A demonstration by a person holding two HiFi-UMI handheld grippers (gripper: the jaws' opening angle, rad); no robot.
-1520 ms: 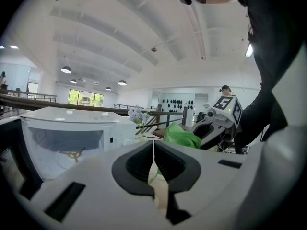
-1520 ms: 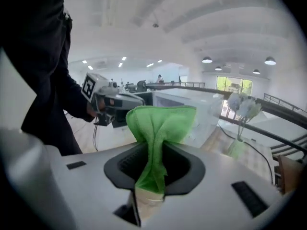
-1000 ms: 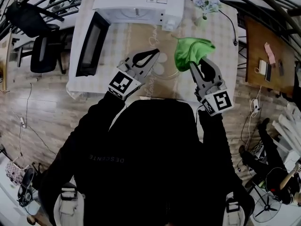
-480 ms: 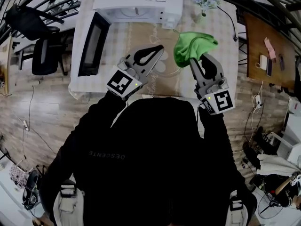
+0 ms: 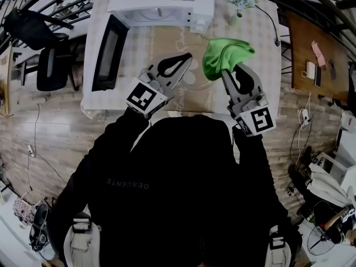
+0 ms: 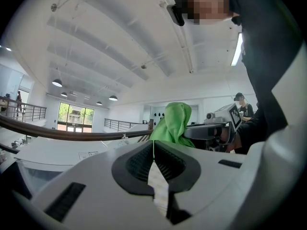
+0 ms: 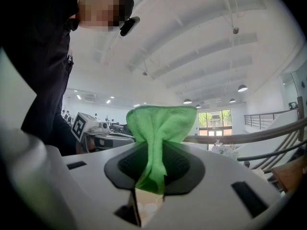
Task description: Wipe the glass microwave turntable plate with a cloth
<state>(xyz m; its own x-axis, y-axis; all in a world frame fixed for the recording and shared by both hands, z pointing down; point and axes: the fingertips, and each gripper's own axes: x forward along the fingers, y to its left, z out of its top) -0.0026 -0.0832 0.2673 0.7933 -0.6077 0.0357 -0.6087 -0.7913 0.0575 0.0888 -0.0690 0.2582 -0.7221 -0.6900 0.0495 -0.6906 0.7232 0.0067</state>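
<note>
Checkered table (image 5: 258, 38), open microwave (image 5: 161, 1), wood floor (image 5: 50, 121) around
Both tilted up over it — right gripper (image 5: 230, 71) pinches a green cloth (image 5: 225, 53), left gripper (image 5: 187, 57) closed, empty.

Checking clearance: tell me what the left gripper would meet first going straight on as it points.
Probably the green cloth clamped in the right gripper: it shows straight ahead of the left gripper, slightly right of centre. Depth is unclear, so it may pass beside it.

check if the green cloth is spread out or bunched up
Bunched up: the green cloth is pinched between the right gripper's shut jaws, gathered narrow there and fanning into folds above them.
</note>
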